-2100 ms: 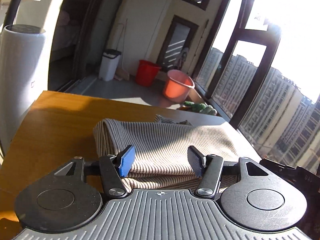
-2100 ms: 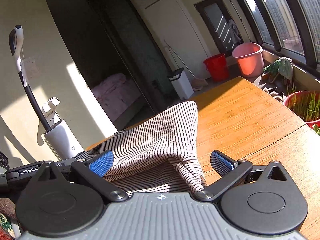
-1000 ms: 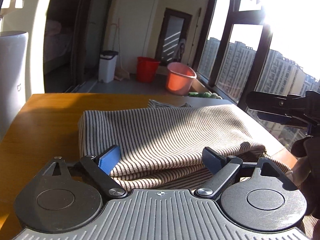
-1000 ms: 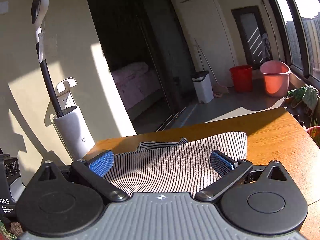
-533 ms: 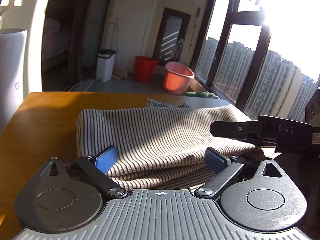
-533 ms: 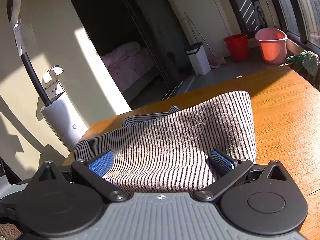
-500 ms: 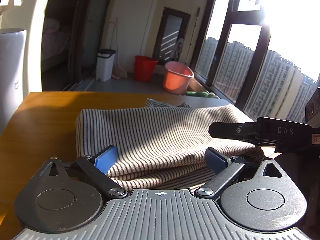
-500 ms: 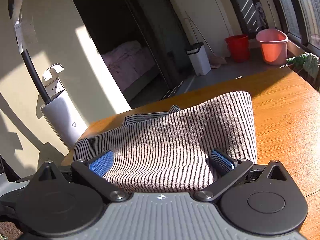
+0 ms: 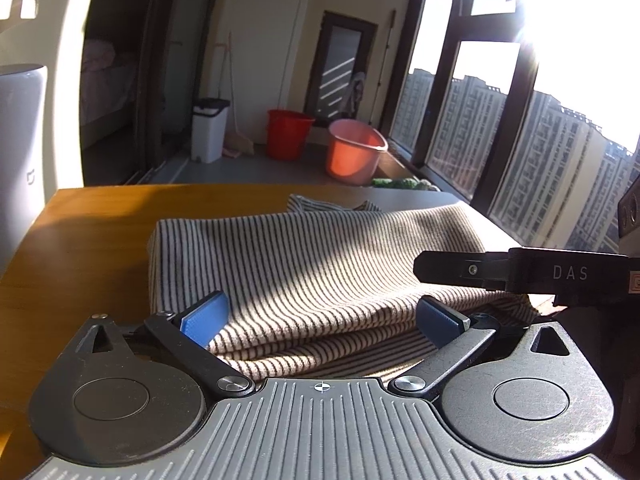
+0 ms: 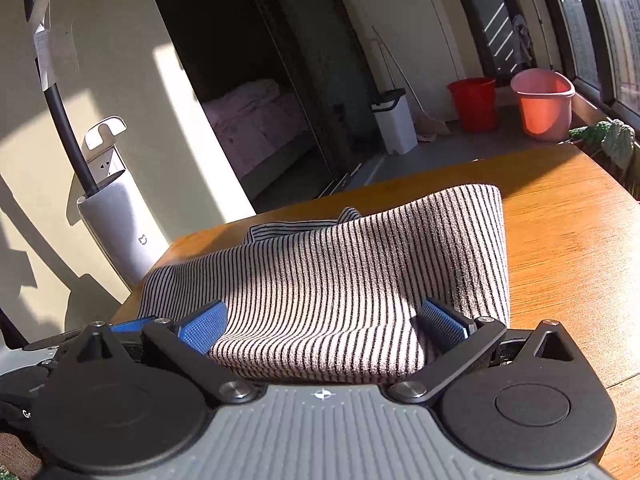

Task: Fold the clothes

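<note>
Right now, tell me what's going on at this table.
A person with handheld tongs in each hand is folding a striped garment on a wooden table. The garment already lies in a layered stack. Both the left tongs and the right tongs are open at its near edge, with the cloth lying between their blue pads but not pinched. In the left view, the right tongs reach over the garment's right side.

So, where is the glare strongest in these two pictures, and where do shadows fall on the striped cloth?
Left wrist view: sun blows out the window at upper right; a shadow band crosses the striped cloth. Right wrist view: no blown-out area, and the cloth's near part is shaded. Both views bend straight lines at the edges.
</note>
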Demonstrator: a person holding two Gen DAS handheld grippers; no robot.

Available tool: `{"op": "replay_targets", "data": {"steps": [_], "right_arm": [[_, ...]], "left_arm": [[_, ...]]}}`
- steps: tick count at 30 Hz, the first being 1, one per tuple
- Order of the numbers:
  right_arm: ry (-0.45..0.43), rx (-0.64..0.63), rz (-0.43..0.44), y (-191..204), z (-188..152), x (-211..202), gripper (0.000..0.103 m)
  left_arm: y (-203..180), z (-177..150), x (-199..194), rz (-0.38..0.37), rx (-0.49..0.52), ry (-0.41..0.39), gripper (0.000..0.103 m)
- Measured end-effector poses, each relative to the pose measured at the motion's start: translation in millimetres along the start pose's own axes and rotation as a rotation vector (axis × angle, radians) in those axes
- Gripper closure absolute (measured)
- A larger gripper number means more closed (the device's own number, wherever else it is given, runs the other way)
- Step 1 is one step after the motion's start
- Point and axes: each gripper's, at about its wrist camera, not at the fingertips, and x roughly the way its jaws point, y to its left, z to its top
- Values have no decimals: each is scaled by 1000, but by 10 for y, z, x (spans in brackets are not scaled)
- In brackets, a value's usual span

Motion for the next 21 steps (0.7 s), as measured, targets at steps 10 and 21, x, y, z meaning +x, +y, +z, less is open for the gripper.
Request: {"op": "replay_targets", "data": {"steps": [10,21], "right_arm": [[11,-23,14,17,1,-3,0],[-7,-49,15,-15,123,-130,11]], "left_arm": [[158,92,-180,-31,-50,-23,1],[898,338,172,123,-264,117,34]]}}
